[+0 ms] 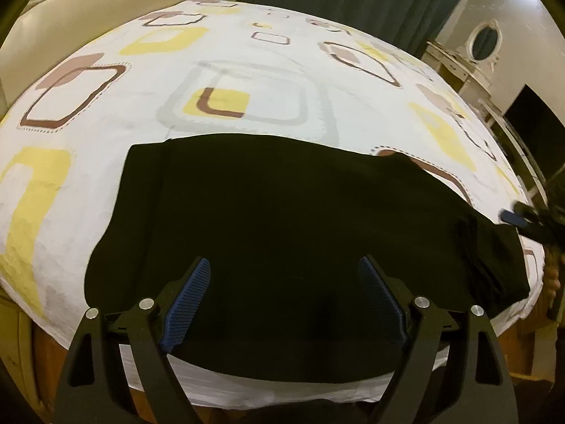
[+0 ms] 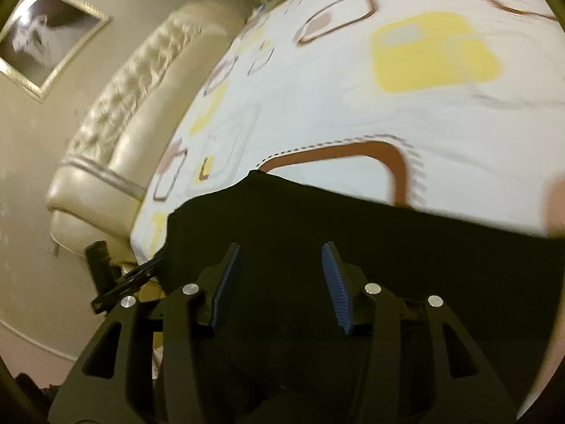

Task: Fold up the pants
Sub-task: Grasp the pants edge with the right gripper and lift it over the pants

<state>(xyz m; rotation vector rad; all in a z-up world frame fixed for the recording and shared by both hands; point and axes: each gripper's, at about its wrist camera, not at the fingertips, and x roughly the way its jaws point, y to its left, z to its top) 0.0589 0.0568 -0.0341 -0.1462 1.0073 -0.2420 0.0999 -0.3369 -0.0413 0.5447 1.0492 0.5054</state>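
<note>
the black pants (image 1: 282, 219) are lying near the front edge of the bed, on the patterned sheet (image 1: 247, 56), and they are already looking folded at least once: the outline is a broad, compact slab rather than two long legs, with a bunched end on the right side. how many folds are stacked there i cannot tell, since the cloth is too dark to show layers. judging by that shape, the work is sitting past its first fold, with a further fold or a last smoothing probably remaining.

the left gripper (image 1: 282, 268) is hovering over the near part of the pants with its jaws spread wide and nothing pinched between them. the right gripper (image 2: 280, 258) is standing partly spread above the dark cloth, its ribbed blue pads (image 2: 337, 293) apart and not pressing on anything; the right view is blurring, so fine contact is hard to read.

the pants are looking soft, matte and limp, swallowing the light. the sheet is appearing smooth and thin, white with rounded squares in yellow, brown and grey. behind it the cream headboard (image 2: 116, 134) is showing a padded, shiny, tufted surface.
</note>
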